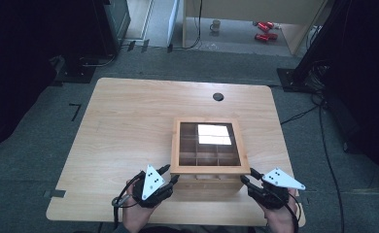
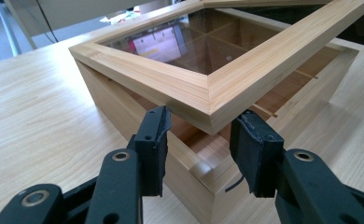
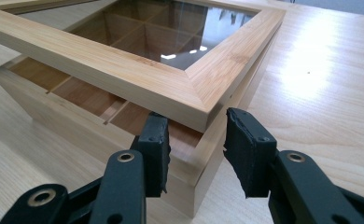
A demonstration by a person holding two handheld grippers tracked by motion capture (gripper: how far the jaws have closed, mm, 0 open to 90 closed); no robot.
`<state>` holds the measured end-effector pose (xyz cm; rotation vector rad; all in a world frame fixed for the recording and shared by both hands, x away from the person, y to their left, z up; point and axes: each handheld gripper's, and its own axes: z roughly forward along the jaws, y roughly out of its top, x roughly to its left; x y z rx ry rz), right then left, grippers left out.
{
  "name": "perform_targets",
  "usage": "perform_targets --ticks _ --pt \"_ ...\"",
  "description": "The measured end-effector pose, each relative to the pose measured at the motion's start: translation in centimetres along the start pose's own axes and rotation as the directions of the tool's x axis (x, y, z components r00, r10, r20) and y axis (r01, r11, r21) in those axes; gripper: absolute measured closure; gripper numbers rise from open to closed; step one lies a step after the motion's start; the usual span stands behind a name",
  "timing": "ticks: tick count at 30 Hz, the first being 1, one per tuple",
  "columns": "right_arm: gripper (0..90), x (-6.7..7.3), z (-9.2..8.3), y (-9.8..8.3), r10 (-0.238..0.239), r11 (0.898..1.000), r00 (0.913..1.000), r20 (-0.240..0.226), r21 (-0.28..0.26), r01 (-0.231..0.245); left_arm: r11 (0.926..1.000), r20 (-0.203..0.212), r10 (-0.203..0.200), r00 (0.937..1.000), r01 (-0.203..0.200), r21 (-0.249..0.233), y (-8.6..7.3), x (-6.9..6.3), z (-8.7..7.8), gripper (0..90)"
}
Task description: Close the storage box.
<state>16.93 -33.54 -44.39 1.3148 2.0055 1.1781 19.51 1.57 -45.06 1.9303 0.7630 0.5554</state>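
A wooden box (image 1: 209, 186) with inner dividers stands on the table near its front edge. Its glass-paned lid (image 1: 209, 169) is raised a little at the front, with a gap over the box's base (image 2: 119, 114). My left gripper (image 1: 172, 173) is at the lid's front left corner (image 2: 208, 100) and is open (image 2: 201, 135), one jaw on each side of that corner. My right gripper (image 1: 247, 174) is open too (image 3: 196, 135), straddling the front right corner of the lid (image 3: 189, 88) above the base (image 3: 77, 126). Whether the jaws touch the lid I cannot tell.
The light wooden table (image 1: 124, 126) has bare surface to the left of and behind the box, and a round cable hole (image 1: 218, 96) at the back. On the floor beyond are a mug (image 1: 215, 25) and red objects (image 1: 264, 30). Cables run on the floor at the right (image 1: 323, 126).
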Motion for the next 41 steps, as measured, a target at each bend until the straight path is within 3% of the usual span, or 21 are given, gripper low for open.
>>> perform_targets --ticks 25,28,32,38,41 --pt "58.2 0.1 0.0 -2.1 -0.003 0.999 1.0000 0.009 0.054 0.003 0.9984 0.009 0.008 0.9999 -0.009 0.056 -2.0 -0.7 0.5 55.2" --pt "57.6 -0.1 -0.5 -2.2 0.022 0.999 0.9998 0.005 0.031 -0.022 0.9950 0.006 0.022 0.9997 -0.022 0.097 -2.3 -0.9 0.8 54.4" --pt "56.2 -0.8 -1.3 -2.0 0.044 0.999 0.9989 0.015 0.007 -0.044 0.9986 0.019 0.005 0.9998 -0.006 0.053 -2.3 -0.9 0.0 54.1" --pt "54.3 -1.4 -1.4 -1.9 0.062 0.998 0.9978 0.023 0.003 -0.062 0.9999 -0.023 -0.015 0.9996 0.015 -0.003 -1.6 0.4 -1.6 51.9" --pt "53.4 -1.8 -1.6 -1.5 0.055 0.998 0.9980 0.031 -0.008 -0.055 0.9991 -0.057 -0.033 0.9978 0.031 -0.027 -1.1 1.8 -2.3 51.2"
